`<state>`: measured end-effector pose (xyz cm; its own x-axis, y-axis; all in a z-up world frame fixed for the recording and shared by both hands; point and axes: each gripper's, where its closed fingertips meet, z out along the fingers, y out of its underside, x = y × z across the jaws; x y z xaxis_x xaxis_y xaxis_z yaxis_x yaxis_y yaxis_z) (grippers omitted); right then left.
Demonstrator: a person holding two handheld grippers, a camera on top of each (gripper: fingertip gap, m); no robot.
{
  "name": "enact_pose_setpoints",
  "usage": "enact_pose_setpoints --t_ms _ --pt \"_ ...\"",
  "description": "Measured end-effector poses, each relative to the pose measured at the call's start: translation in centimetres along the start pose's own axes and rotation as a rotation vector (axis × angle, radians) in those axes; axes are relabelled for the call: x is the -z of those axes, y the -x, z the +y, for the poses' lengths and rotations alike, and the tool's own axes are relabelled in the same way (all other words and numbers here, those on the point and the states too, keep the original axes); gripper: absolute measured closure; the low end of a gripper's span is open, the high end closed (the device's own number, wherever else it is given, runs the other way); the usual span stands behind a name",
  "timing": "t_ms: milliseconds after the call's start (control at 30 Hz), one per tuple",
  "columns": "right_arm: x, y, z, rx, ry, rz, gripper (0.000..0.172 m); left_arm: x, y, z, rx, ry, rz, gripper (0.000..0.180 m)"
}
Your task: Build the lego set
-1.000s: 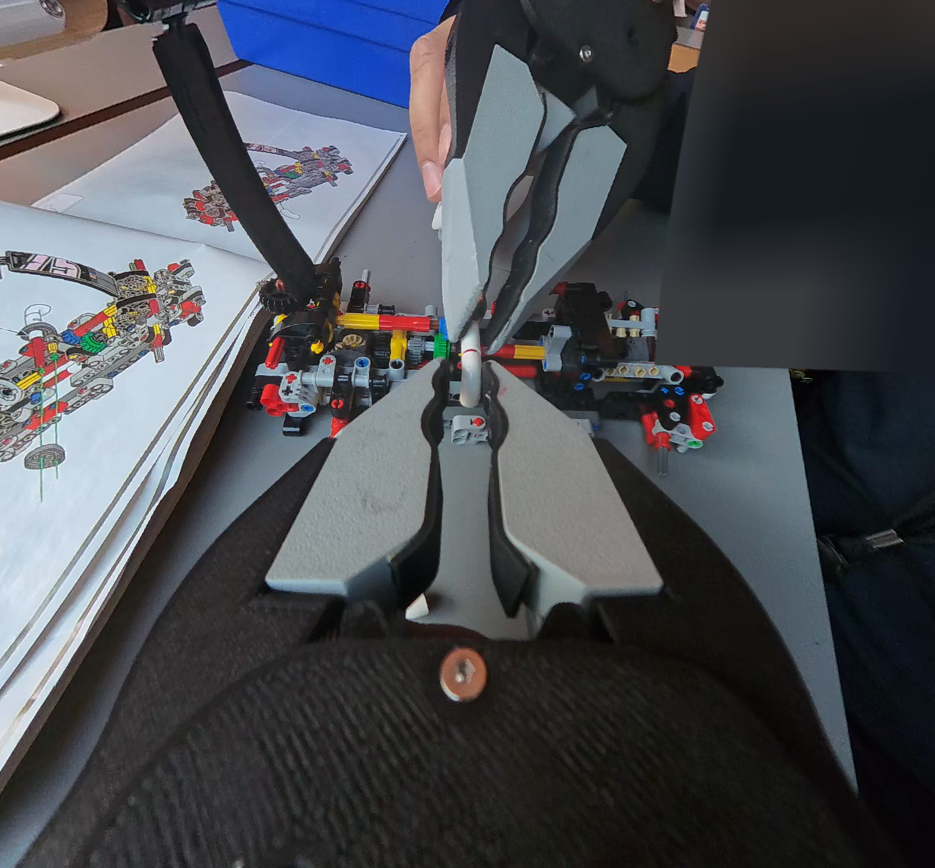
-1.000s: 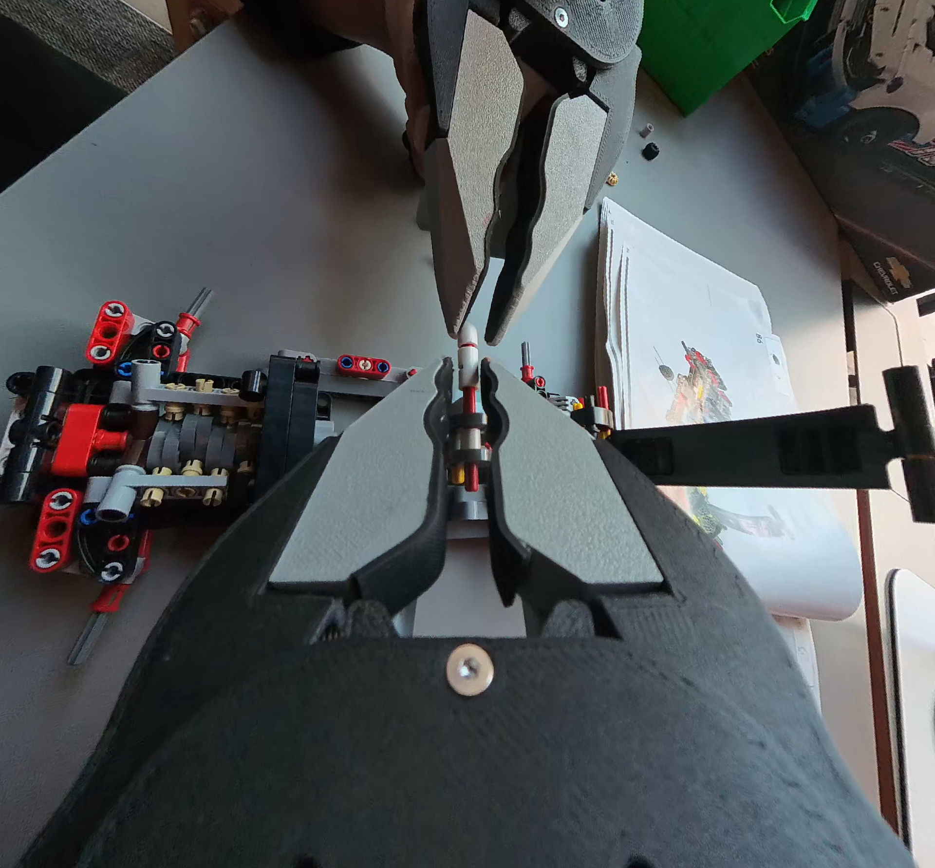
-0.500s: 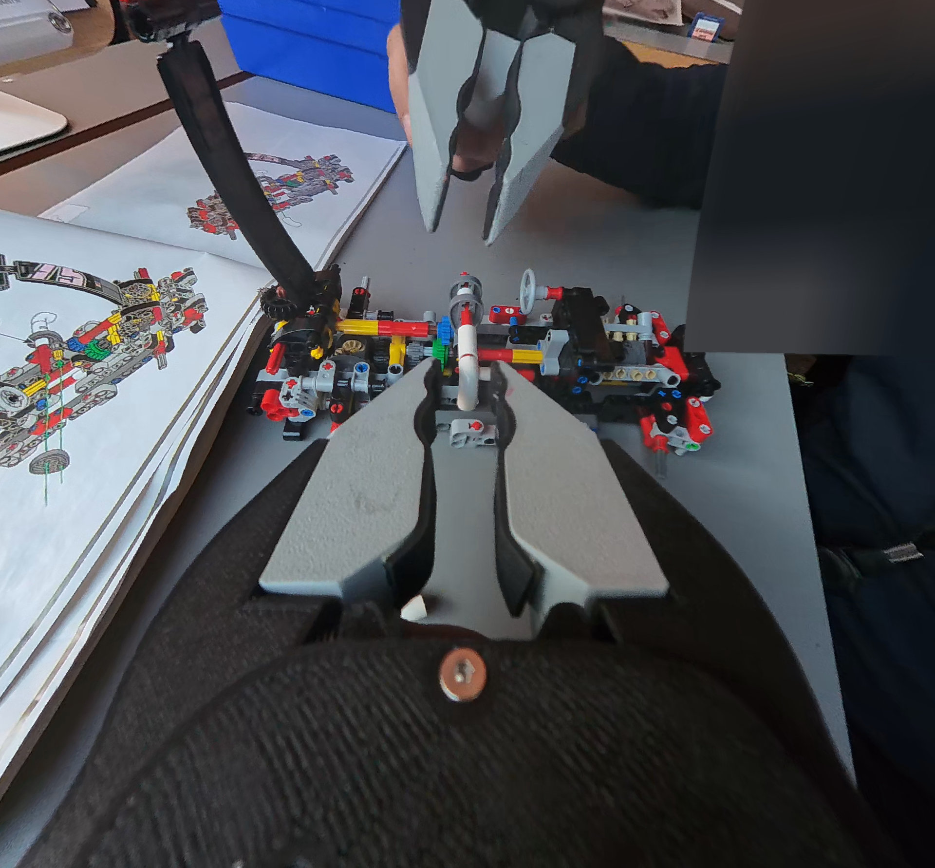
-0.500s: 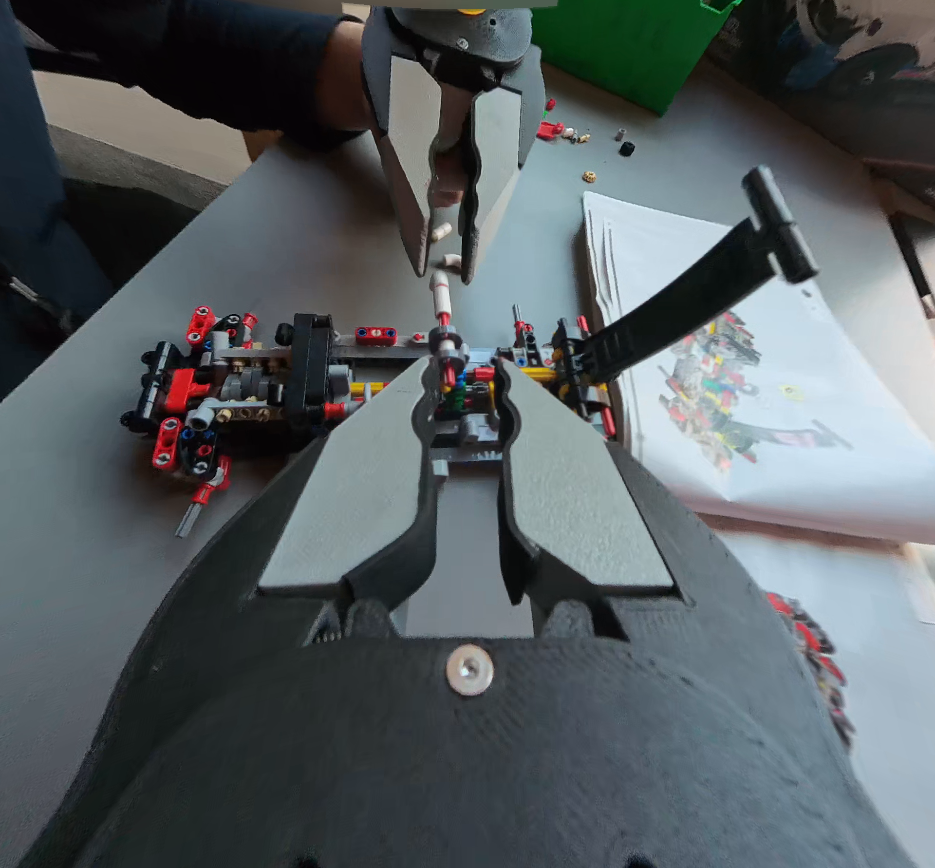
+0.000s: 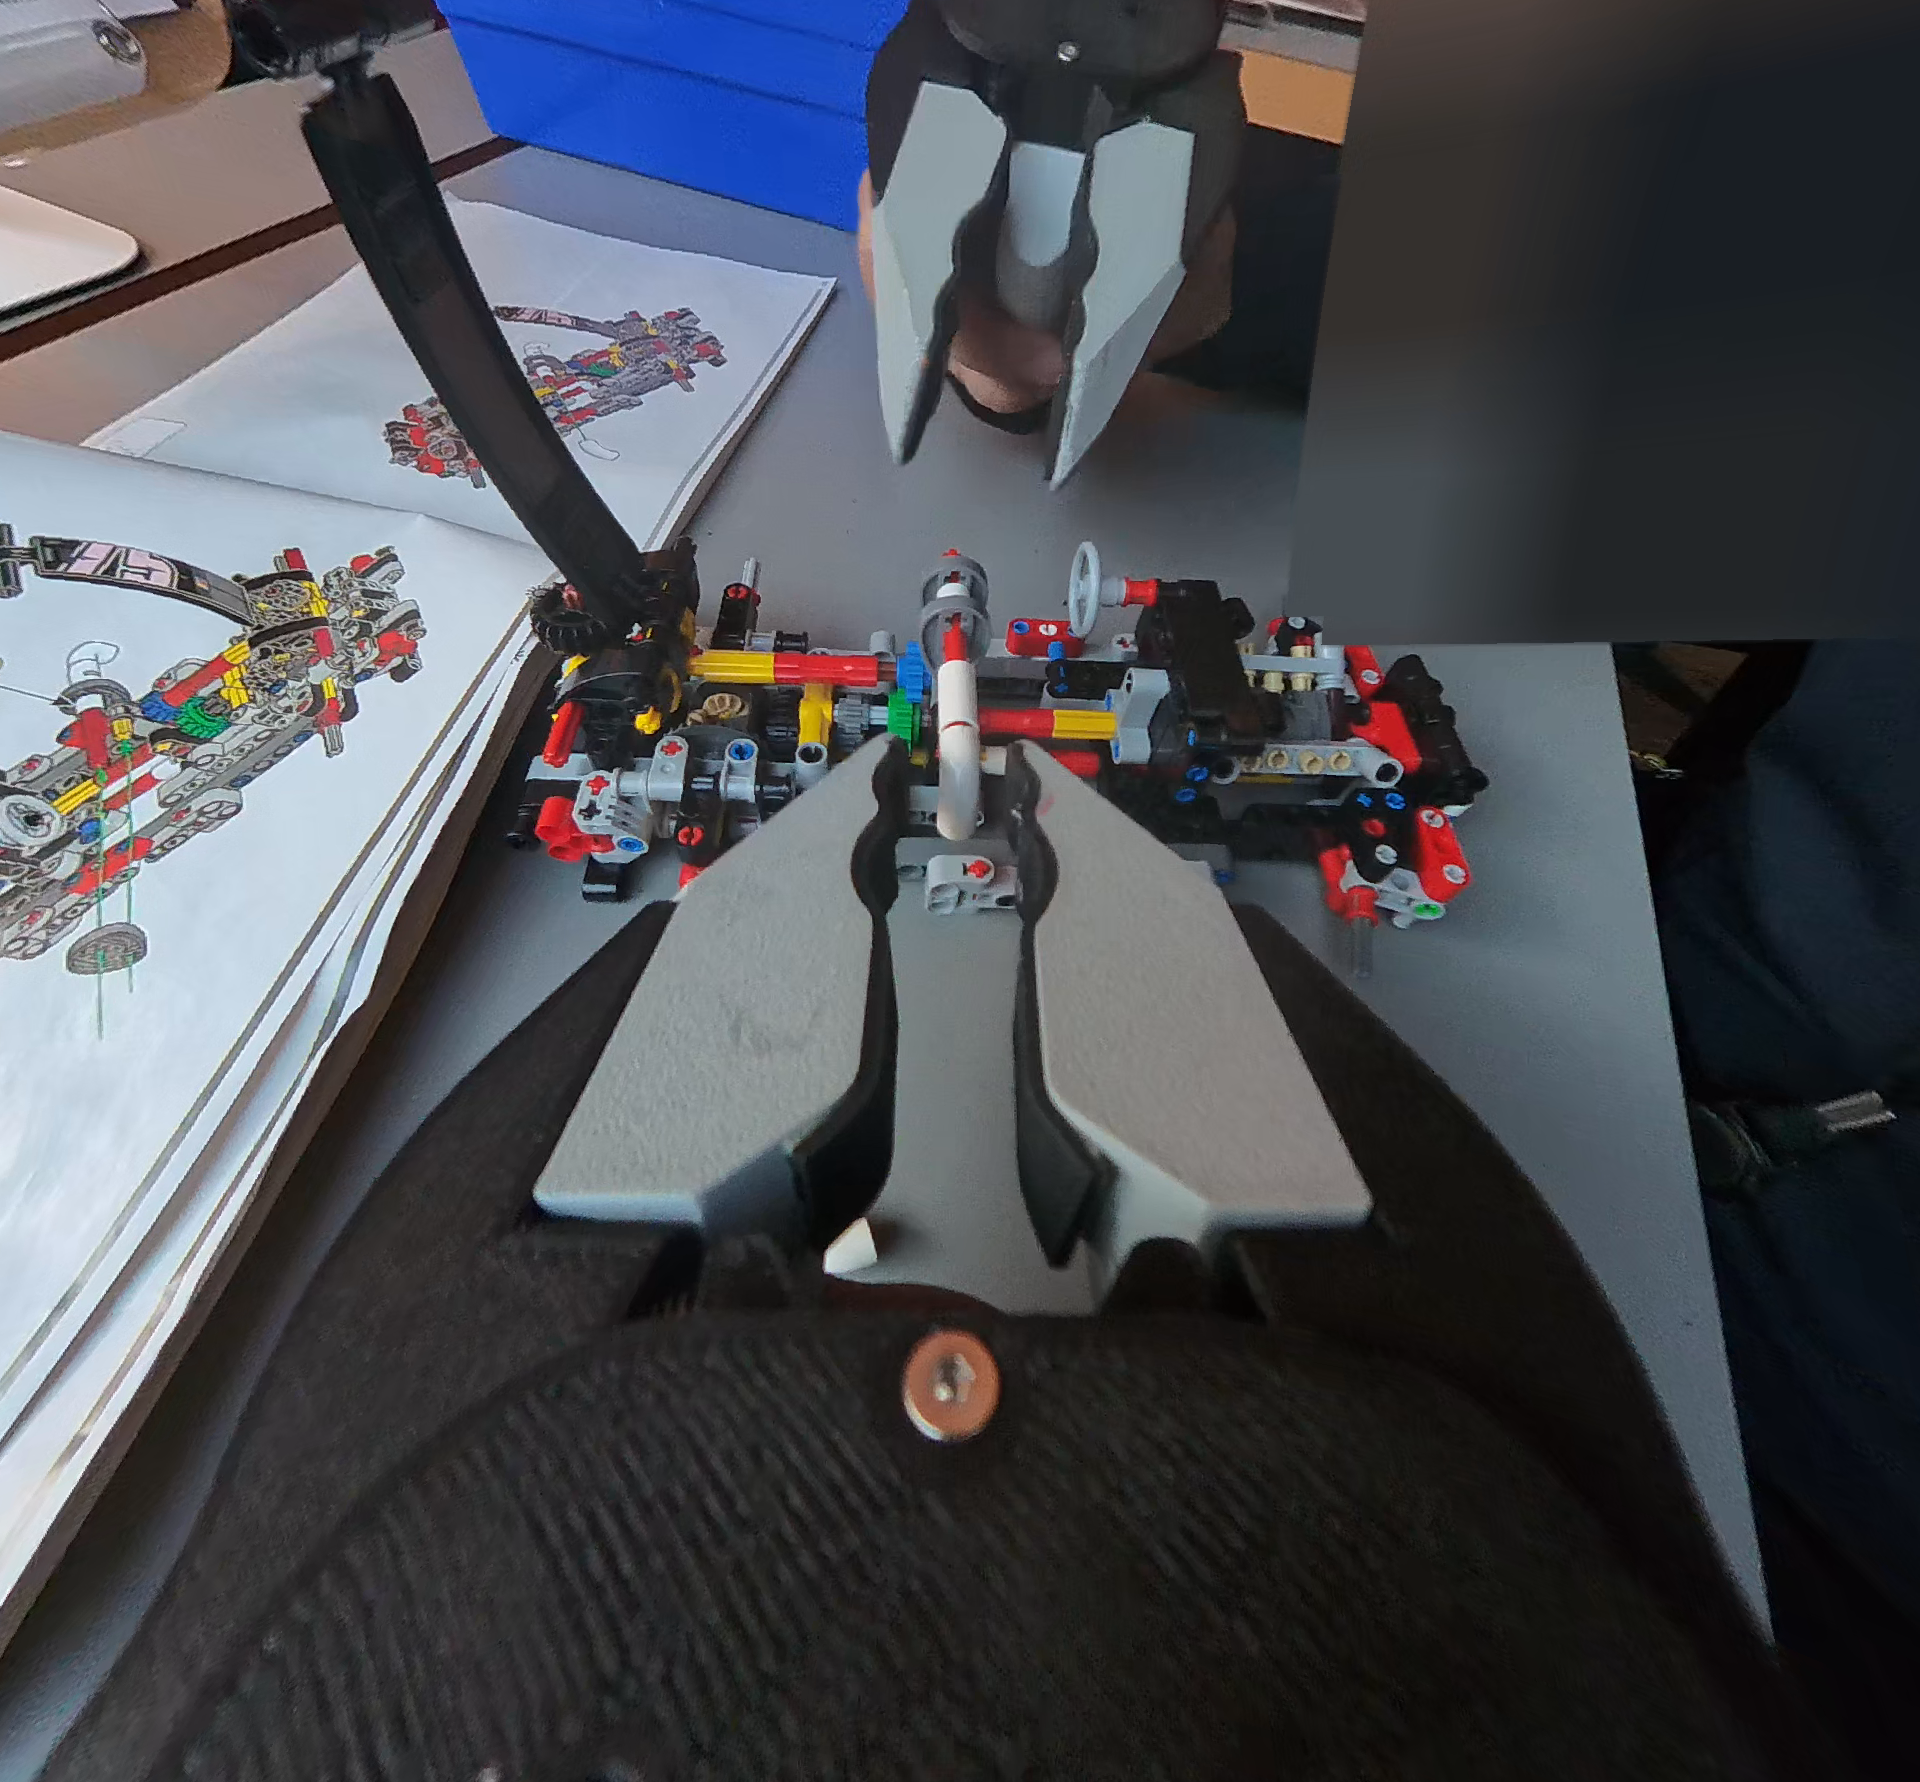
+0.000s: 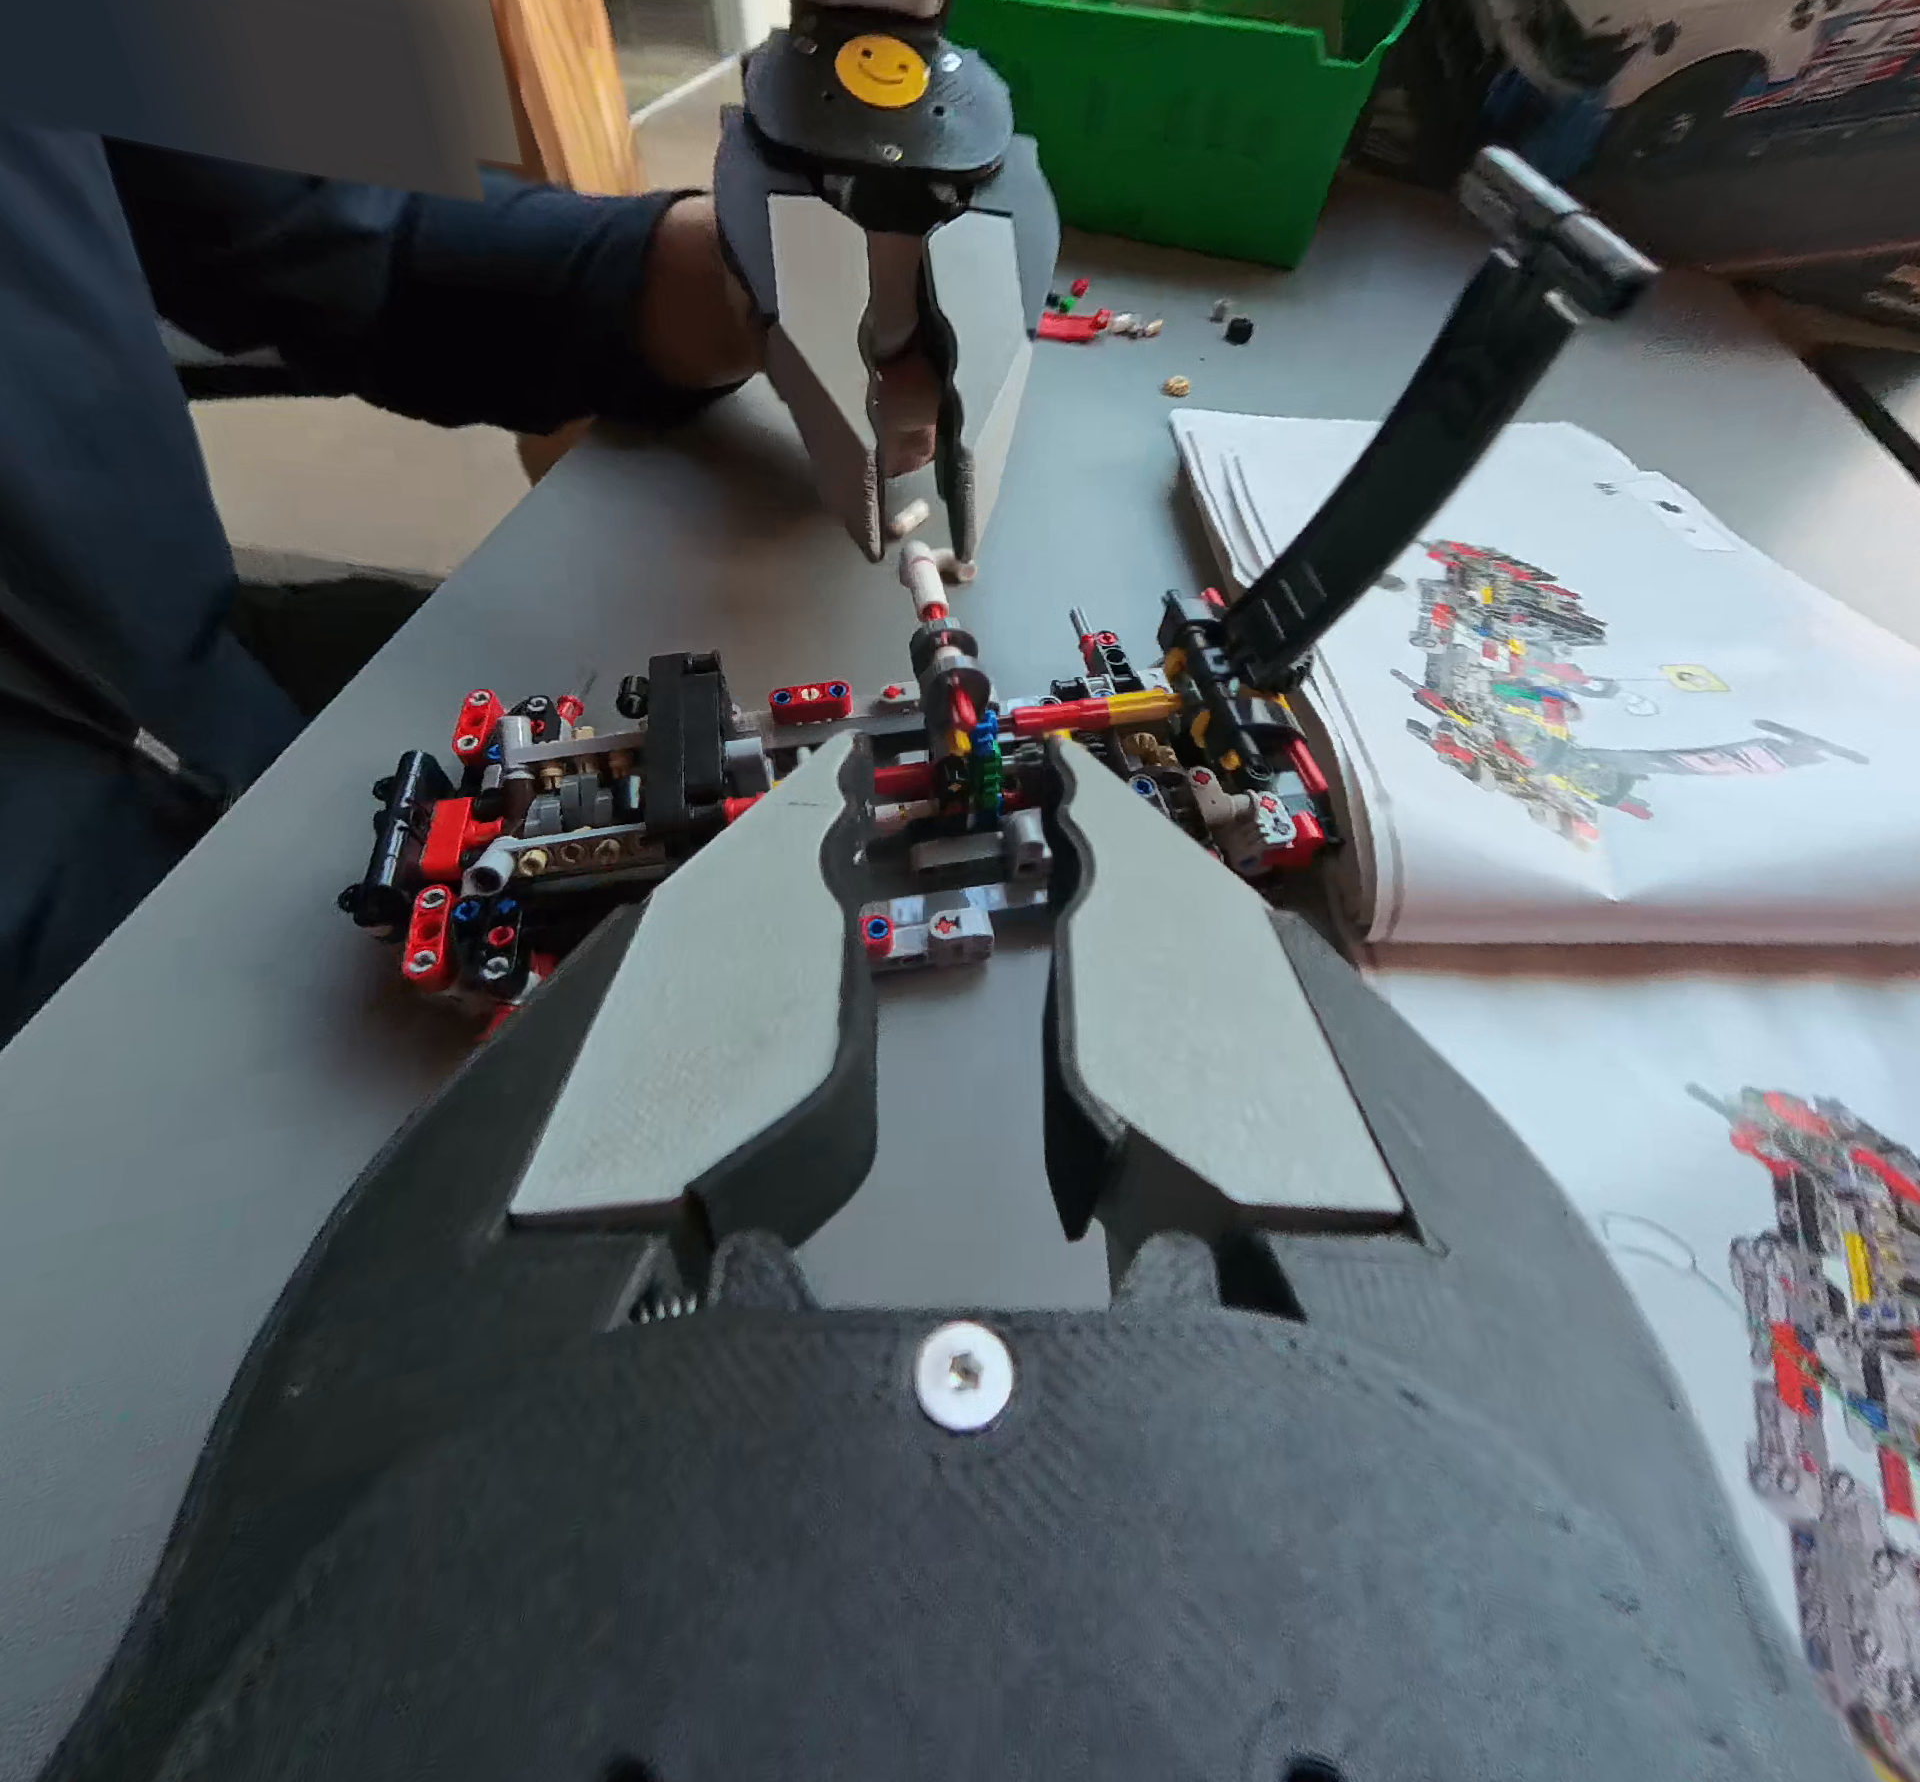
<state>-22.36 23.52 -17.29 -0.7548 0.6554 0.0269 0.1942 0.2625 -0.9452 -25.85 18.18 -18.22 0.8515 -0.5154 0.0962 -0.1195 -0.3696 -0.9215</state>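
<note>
Bench: grey bench (image 5: 1455,1057), open booklets (image 5: 208,797) at its side, blue bin (image 5: 644,18) and green bin (image 6: 1174,101) behind.
Model: brick chassis (image 5: 1195,724) lies mid-bench, black strap (image 5: 447,278) rising off one end.
Left tongs (image 5: 954,776): narrowly parted around the white tube (image 5: 956,724) on the chassis; grip uncertain.
Right tongs (image 6: 956,776): wider, bare, hovering over the chassis.

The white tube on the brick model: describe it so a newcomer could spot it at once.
On the grey table lies a long brick chassis beside open booklets. At its middle, a white tube runs crosswise, reaching between the left gripper's fingertips. It is the only white curved piece, marked by a thin red ring.
</note>
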Motion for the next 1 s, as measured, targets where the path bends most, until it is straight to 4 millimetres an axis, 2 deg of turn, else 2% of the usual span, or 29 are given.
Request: enact_pose_setpoints --t_ms 167,267,400,633,1000 --pt "1.4 0.3 1.3 -0.006 0.005 0.085 0.142 0.0 -0.2 -0.1 -0.002 -0.004 0.008 0.164" --pt "0.9 0.5 1.5 0.008 0.028 0.075 0.141 -0.1 -0.3 0.1 -0.010 0.008 0.009 0.164" --pt "0.2 0.4 2.0 0.020 0.058 0.072 0.148 -0.1 -0.1 0.2 -0.012 0.011 0.002 0.166" --pt "-0.5 0.4 1.5 0.016 0.041 0.045 0.153 -0.3 -0.3 0.3 -0.030 0.022 0.007 0.171" --pt "-2.1 0.0 0.5 0.048 0.016 -0.005 0.150 -0.5 -0.3 0.3 -0.021 0.017 0.006 0.171"
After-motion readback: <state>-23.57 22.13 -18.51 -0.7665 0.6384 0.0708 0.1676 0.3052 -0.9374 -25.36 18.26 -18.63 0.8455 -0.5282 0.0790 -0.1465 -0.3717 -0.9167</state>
